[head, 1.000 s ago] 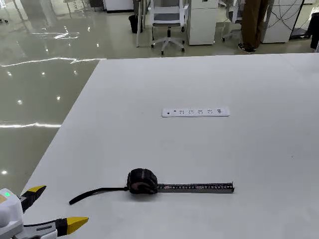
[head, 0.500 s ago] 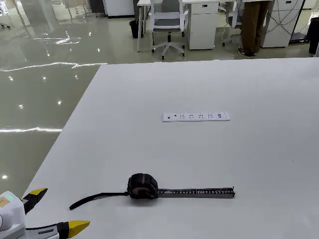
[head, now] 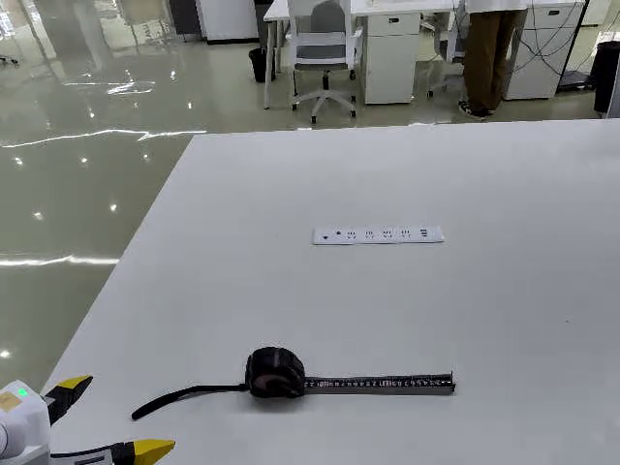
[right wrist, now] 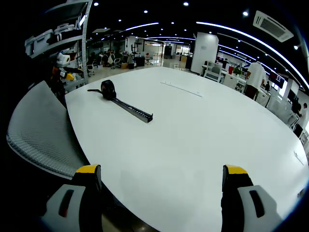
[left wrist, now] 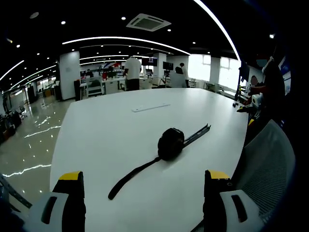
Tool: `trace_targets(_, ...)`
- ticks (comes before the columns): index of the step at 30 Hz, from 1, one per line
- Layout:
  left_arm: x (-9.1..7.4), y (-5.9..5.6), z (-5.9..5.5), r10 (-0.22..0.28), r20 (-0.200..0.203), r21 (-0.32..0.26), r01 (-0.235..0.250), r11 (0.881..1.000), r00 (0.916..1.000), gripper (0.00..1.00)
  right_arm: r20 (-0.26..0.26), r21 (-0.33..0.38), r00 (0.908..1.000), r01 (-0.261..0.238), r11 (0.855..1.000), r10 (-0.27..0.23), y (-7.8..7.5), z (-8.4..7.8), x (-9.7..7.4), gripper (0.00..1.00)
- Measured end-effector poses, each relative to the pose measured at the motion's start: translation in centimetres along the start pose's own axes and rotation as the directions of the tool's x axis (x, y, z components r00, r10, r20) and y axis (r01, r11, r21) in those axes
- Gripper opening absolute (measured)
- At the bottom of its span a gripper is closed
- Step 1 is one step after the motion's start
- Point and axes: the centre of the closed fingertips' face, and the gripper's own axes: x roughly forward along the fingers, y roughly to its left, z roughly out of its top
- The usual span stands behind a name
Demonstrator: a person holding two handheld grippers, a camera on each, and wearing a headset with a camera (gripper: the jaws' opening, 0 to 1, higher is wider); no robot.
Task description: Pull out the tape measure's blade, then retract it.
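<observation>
the left hand-held gripper (head: pixel 116 418) and right hand-held gripper (right wrist: pixel 161 169) are gaping wide, empty; the black round-cased tape measure (head: pixel 275 372), blade (head: pixel 383 384) out, is looking light and grippy: clamp its case.

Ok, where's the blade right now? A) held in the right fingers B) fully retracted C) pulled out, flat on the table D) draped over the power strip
C: the blade runs out of the case and lies flat on the table, nothing gripping it.
</observation>
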Motion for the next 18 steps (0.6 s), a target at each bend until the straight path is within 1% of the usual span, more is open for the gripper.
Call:
trace_targets(13,0.7,-0.8,0.0,-0.008,0.006,-0.006,0.008,1.000,1.0000,1.00,-0.006,-0.003,1.0000,-0.001,1.000,0.001,0.0,0.3,0.1,1.00)
trace_targets(18,1.2,-1.0,0.4,-0.009,0.018,-0.002,0.009,1.000,0.9998,1.00,-0.011,-0.020,0.9999,-0.007,1.000,0.007,0.0,0.8,0.5,1.00)
